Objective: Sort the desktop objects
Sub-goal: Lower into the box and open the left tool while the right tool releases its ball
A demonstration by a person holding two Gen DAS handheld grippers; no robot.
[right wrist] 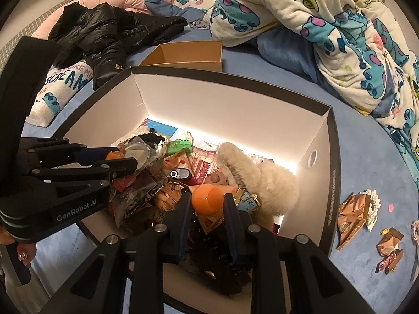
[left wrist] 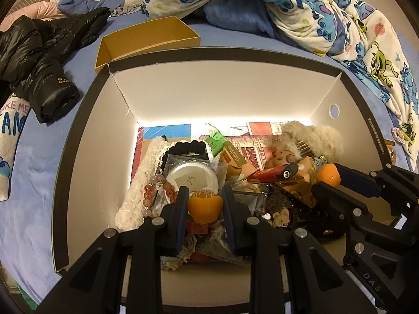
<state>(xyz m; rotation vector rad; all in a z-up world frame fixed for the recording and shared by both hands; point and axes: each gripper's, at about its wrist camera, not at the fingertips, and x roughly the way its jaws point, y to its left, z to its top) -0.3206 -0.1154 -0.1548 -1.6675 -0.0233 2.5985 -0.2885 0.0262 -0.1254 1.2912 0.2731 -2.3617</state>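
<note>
A big box with white walls and a black rim lies on a blue bedsheet, full of small items. My left gripper is inside it, shut on an orange tangerine-shaped toy above the pile. My right gripper is shut on a second, smooth orange ball over the box's right half. Each wrist view shows the other tool: the right gripper with its orange ball at the right, the left gripper at the left, its toy mostly hidden.
The pile holds a round tin, a bead bracelet, a green item and a fluffy white piece. Behind the box stands a small brown box. A black jacket, a patterned blanket and loose snack packets lie around.
</note>
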